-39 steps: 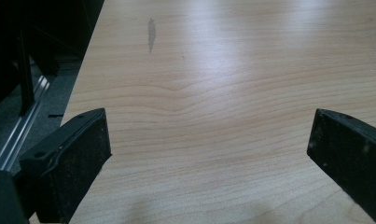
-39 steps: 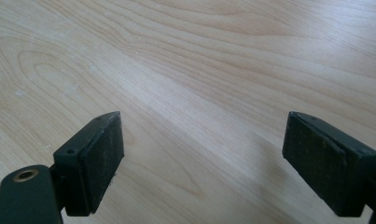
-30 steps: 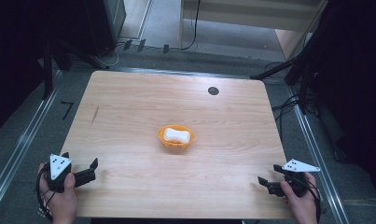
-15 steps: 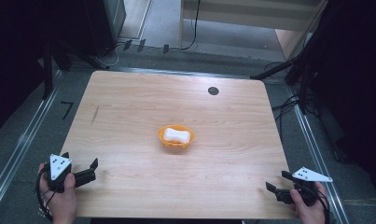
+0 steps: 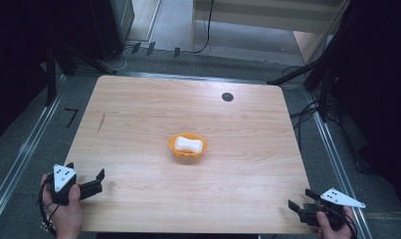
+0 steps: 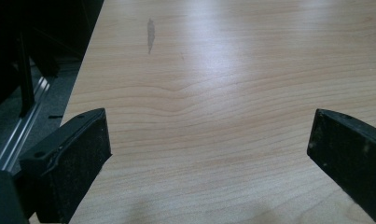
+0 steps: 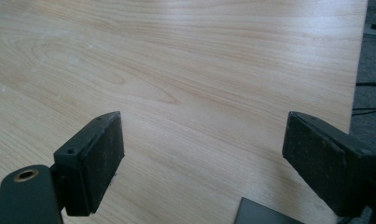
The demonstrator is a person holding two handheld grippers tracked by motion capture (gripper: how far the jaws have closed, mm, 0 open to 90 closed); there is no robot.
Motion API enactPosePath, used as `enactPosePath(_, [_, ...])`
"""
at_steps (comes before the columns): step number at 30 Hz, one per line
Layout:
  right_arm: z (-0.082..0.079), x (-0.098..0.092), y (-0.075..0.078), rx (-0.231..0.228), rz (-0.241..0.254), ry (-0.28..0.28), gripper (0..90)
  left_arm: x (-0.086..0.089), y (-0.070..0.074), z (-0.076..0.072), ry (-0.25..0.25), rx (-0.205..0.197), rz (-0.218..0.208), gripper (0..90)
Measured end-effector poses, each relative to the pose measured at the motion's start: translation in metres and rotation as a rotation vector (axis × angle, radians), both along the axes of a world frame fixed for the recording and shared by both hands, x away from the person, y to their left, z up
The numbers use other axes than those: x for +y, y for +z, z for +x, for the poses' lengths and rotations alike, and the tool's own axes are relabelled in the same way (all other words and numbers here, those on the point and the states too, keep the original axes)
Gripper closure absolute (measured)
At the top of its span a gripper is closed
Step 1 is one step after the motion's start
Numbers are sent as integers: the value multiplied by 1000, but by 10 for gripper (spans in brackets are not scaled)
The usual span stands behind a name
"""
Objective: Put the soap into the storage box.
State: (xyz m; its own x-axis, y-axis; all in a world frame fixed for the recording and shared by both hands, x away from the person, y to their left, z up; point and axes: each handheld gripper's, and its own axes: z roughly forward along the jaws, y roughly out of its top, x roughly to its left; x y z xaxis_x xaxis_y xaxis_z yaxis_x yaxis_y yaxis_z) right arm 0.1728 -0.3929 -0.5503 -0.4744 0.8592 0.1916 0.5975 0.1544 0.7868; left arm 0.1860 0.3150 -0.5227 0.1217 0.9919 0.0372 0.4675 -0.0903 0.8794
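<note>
Orange bowl (image 5: 187,146) with a white soap-like block (image 5: 188,145) inside it stands near the middle of the table (image 5: 138,119), well apart from both grippers. In the left gripper view the two black jaws stand wide open, with only bare wood grain between them and nothing held; a small dark stain (image 6: 150,32) marks the wood farther ahead, near the table's left edge. In the right gripper view the jaws are also spread wide and hold nothing, and the pale wood runs between them up to the right edge of the table, where grey floor begins. From the high view, the left gripper (image 5: 96,181) lies low at the near left corner of the table, held by the person's left hand (image 5: 63,209), with its grey three-cornered plate on top and its jaws pointing to the right and a little forward. The right gripper (image 5: 296,201) is at the near right corner, held by the right hand (image 5: 330,226), and its jaws point to the left over the table's edge. A small black round spot (image 5: 228,96) sits on the far part of the table, well behind the bowl.
</note>
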Motion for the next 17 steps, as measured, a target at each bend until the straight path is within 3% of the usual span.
enactPosePath(4, [0,-1,-1,-5,10,-14,135,0,0,0,1,2,-3,0])
enactPosePath(6, [-1,-5,-3,-7,46,-36,135,0,0,0,1,1,-3,0])
enactPosePath(10, [-1,-7,-4,-11,64,-48,135,0,0,0,0,-4,-4,0])
enactPosePath(17, [-3,-4,-3,-31,37,-47,136,0,0,0,0,-2,-3,0])
